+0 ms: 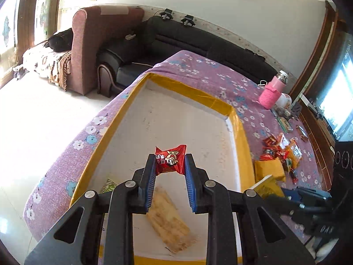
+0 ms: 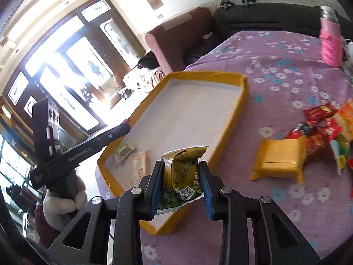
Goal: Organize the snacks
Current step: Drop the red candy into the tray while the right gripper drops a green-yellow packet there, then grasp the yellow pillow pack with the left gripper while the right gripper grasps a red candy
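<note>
- Hard to make out: the print on the red snack packet (image 1: 171,160) is only partly readable, and the loose heap of snacks (image 1: 281,152) on the cloth blurs into red, orange and yellow wrappers that cannot be told apart one by one.
- The right gripper (image 2: 181,177) reaches the left wrist view only as a dark, blurred shape at the right edge, with a yellow corner of its packet showing.
- The left gripper (image 1: 169,165) is clamped on the red snack packet, blue pads pressing both sides, above the white floor of the tray (image 1: 189,90).
- The right gripper is clenched on a crumpled yellow-and-green snack packet (image 2: 183,176), held over the tray's near wall; its lower end is cut off behind the fingers.
- Only the left wrist view shows the pale wafer bar (image 1: 169,218) lying flat in the tray right under the gripper; the small green packet (image 1: 108,185) beside it is mostly hidden by the gripper frame.
- Only the right wrist view shows the left gripper from the side, with a hand (image 2: 66,201) wrapped around its handle, and a yellow parcel (image 2: 280,158) lying flat between the tray and the snack heap.
- Around: a purple flowered cloth (image 2: 275,70) covers the table, a pink bottle (image 1: 272,92) stands upright at its far side, and sofas line the wall beyond.
</note>
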The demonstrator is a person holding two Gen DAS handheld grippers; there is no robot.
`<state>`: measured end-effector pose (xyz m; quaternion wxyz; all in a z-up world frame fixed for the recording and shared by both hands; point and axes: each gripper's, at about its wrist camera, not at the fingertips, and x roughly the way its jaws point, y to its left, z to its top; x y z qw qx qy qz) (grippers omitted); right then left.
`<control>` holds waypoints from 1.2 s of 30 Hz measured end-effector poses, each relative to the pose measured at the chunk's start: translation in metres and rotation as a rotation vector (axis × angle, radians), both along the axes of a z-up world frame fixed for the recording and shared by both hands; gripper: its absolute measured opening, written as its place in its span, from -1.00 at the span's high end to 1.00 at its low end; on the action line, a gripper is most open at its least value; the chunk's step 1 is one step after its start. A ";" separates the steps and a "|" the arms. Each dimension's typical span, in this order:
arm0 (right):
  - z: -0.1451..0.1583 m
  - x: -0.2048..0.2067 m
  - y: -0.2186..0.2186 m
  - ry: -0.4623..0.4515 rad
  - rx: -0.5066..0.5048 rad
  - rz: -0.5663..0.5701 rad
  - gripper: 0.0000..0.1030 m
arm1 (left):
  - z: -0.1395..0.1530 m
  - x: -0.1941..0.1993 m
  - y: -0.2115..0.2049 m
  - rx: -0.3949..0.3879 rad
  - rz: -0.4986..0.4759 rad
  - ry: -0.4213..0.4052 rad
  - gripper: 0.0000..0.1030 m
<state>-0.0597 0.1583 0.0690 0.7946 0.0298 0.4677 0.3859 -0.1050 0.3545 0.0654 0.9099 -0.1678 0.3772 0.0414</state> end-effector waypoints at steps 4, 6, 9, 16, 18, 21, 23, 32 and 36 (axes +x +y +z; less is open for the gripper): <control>-0.024 0.002 0.046 0.010 -0.085 0.034 0.38 | -0.016 0.010 0.017 -0.023 0.024 0.038 0.55; -0.036 0.007 0.059 0.020 -0.110 0.039 0.37 | -0.021 0.014 0.023 -0.048 0.031 0.055 0.54; -0.041 0.011 0.066 -0.035 -0.153 0.001 0.30 | -0.026 0.014 0.033 -0.101 0.040 0.069 0.48; -0.013 0.004 0.027 -0.050 -0.033 -0.031 0.16 | -0.011 -0.008 0.037 -0.149 0.071 0.043 0.38; 0.000 0.005 -0.006 -0.075 0.005 -0.078 0.05 | 0.000 -0.017 0.030 -0.144 0.063 0.015 0.26; 0.012 0.011 -0.072 -0.126 0.019 -0.196 -0.05 | 0.012 -0.022 0.007 -0.141 0.014 -0.007 0.10; 0.009 0.019 -0.117 -0.129 0.018 -0.279 -0.11 | 0.016 -0.019 -0.016 -0.136 -0.046 -0.013 0.09; -0.014 0.061 -0.254 -0.069 0.093 -0.543 -0.13 | 0.016 0.039 -0.134 -0.186 -0.301 0.044 0.08; -0.023 0.068 -0.275 -0.079 0.132 -0.591 -0.14 | 0.003 0.077 -0.166 -0.218 -0.333 0.092 0.08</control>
